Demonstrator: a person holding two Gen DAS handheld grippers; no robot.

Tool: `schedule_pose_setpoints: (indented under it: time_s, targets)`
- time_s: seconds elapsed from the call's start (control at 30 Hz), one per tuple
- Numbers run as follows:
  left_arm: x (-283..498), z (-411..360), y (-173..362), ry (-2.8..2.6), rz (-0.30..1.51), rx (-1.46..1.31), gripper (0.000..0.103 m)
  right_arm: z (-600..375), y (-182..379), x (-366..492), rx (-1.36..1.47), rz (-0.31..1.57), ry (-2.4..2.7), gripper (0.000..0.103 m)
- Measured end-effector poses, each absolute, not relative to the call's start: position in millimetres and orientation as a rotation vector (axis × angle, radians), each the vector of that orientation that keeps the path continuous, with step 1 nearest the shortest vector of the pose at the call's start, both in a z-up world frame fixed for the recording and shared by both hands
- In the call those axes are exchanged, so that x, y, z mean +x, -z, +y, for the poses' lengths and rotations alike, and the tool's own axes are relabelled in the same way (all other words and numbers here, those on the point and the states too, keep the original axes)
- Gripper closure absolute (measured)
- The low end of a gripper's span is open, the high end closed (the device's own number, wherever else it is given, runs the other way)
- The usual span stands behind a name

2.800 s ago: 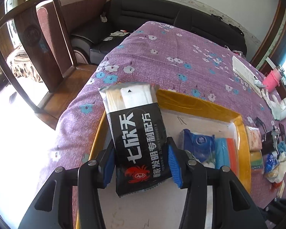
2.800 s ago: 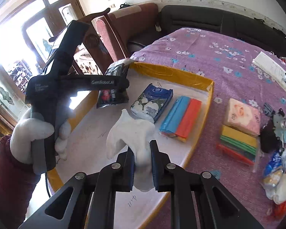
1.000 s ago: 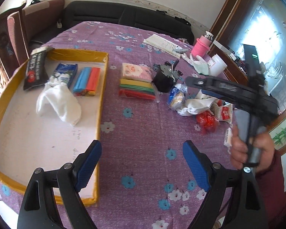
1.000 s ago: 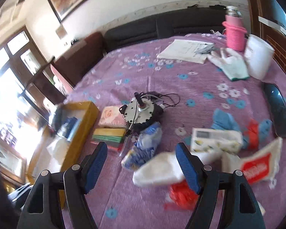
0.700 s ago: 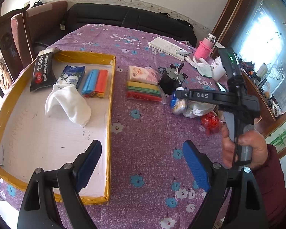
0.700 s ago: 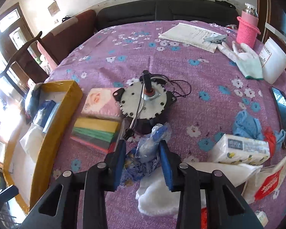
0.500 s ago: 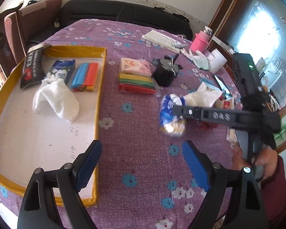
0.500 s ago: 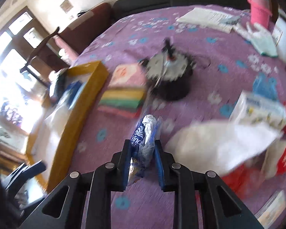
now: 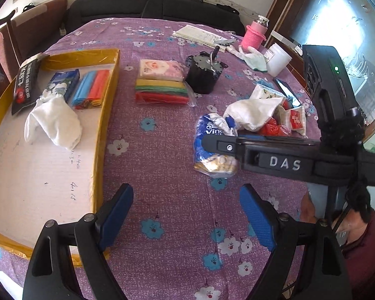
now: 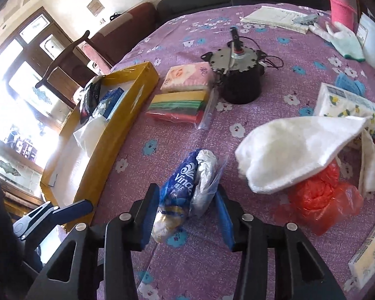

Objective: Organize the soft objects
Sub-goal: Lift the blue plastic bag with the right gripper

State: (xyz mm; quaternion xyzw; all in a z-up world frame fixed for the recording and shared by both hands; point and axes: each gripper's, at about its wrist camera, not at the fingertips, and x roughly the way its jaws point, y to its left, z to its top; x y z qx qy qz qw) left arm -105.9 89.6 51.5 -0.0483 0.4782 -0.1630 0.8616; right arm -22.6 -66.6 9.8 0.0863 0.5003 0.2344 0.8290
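A purple flowered cloth [image 9: 167, 115] is covering the table, with a yellow-rimmed tray [image 9: 110, 95] sitting at one side — a white sock [image 9: 52, 122] and some packets are lying inside it. The right gripper [image 10: 187, 215] is pointing down at the cloth beside the tray, its jaws opening around a blue tissue pack [image 10: 187, 190] that is lying between them, the pads barely touching the wrapper. The left gripper [image 9: 187, 215] is hovering nearby — jaws spread wide, holding nothing.
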Motion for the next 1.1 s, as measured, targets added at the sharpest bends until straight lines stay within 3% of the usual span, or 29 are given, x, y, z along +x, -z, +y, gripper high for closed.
schedule_pose_setpoints:
  time_s: [0.03,0.07,0.17,0.57,0.8,1.1]
  targets:
    - [-106,91,-51,0.337,1.006,-0.103,0.017,-63,-7,-22,0.182,1.069,-0.502,0.055]
    - [-106,93,-50,0.332,1.009,-0.105,0.017,-61,-4,-21,0.187,1.081,-0.514,0.067]
    - [-106,96,-50,0.331,1.011,-0.108,0.017,-66,-5,-25,0.212,1.066,-0.531,0.072]
    - [-92,33,-57,0.439,1.008,0.01,0.017,-232,-54,-95,0.432,0.84,-0.284,0.072]
    - [-80,-13,-61,0.476,0.996,0.102,0.017,-315,-42,-140,0.543,0.813,-0.136,0.071]
    - [-56,-52,-62,0.45,0.897,0.279,0.017,-343,-17,-161,0.631,0.816,-0.127,0.07]
